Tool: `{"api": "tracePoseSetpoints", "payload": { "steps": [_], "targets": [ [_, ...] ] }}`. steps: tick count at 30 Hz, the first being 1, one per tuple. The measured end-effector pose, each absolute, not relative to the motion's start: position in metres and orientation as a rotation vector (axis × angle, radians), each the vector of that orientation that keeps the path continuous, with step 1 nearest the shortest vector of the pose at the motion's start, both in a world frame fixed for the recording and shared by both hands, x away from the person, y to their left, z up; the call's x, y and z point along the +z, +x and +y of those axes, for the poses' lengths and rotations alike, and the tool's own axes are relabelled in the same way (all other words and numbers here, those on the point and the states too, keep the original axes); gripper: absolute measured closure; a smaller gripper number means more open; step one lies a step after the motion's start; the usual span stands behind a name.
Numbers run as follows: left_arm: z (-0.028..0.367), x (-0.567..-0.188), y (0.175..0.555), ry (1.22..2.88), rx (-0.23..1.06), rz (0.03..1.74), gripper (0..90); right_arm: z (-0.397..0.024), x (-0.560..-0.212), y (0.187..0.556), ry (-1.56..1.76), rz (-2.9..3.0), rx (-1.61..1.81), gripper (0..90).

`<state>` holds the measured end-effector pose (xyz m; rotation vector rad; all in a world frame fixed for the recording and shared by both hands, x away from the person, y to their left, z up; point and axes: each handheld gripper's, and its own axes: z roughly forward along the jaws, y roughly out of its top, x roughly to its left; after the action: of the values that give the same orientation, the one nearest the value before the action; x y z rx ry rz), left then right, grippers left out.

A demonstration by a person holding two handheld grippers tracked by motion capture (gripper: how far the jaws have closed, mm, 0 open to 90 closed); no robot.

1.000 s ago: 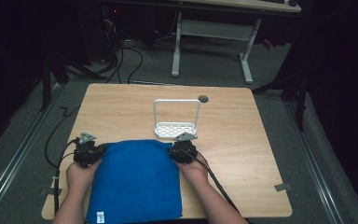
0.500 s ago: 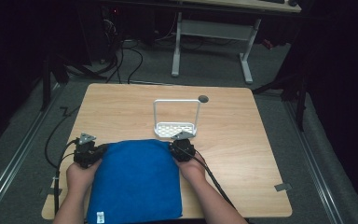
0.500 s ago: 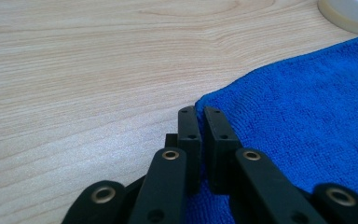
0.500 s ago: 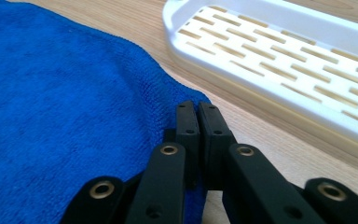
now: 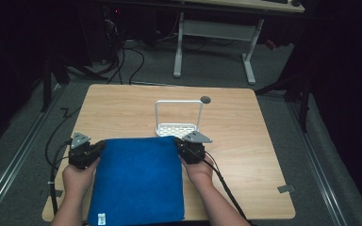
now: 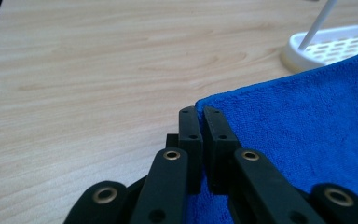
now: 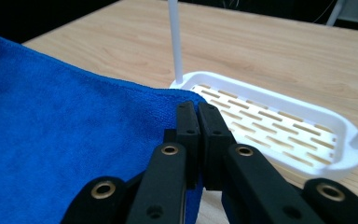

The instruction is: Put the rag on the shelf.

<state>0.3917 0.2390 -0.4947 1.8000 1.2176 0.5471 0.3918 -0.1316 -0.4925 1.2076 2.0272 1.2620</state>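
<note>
A blue towel [image 5: 136, 179] lies flat on the near half of the wooden table [image 5: 245, 141]. My left gripper [image 5: 99, 148] is shut on its far left corner, and the black jaws [image 6: 201, 122] pinch the cloth's edge [image 6: 307, 121]. My right gripper [image 5: 179, 144] is shut on the far right corner, jaws [image 7: 197, 116] closed over the towel's tip [image 7: 51, 130]. Both corners are raised slightly off the wood. A white slotted rack [image 5: 179, 123] with a tall wire handle stands just beyond the towel's far edge, close to the right gripper; its tray [image 7: 279, 126] lies just ahead of the jaws.
A small white label [image 5: 101, 218] marks the towel's near left corner. A dark round hole [image 5: 205, 99] sits in the table behind the rack. Cables trail off the left edge [image 5: 56, 146] and from the right gripper. Bare wood stretches to the far and right sides.
Both hands have risen a little and carry the towel's far corners up with them. The rack has stayed in place.
</note>
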Motion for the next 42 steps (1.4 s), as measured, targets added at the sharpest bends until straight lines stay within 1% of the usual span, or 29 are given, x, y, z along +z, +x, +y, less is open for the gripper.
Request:
{"api": "tracePoseSetpoints", "payload": {
  "steps": [12,16,23,29,35,42],
  "targets": [
    [0.229,-0.482,0.381,1.718,0.547,1.144,87.2,-0.152,-0.486,0.369,1.218,1.902,1.355,88.8],
    [0.218,-0.470,0.373,1.669,0.531,1.087,87.4,-0.164,-0.474,0.357,1.198,1.849,1.395,88.8],
    [0.194,-0.456,0.361,1.651,0.552,1.005,87.5,-0.183,-0.456,0.338,1.156,1.786,1.426,88.9],
    [0.170,-0.446,0.349,1.646,0.555,0.933,87.5,-0.209,-0.440,0.319,1.141,1.707,1.439,88.9],
    [0.160,-0.438,0.343,1.636,0.572,0.901,87.5,-0.225,-0.430,0.307,1.129,1.651,1.447,88.9],
    [0.157,-0.430,0.343,1.612,0.598,0.895,87.5,-0.234,-0.422,0.300,1.117,1.604,1.464,88.9]
  ]
}}
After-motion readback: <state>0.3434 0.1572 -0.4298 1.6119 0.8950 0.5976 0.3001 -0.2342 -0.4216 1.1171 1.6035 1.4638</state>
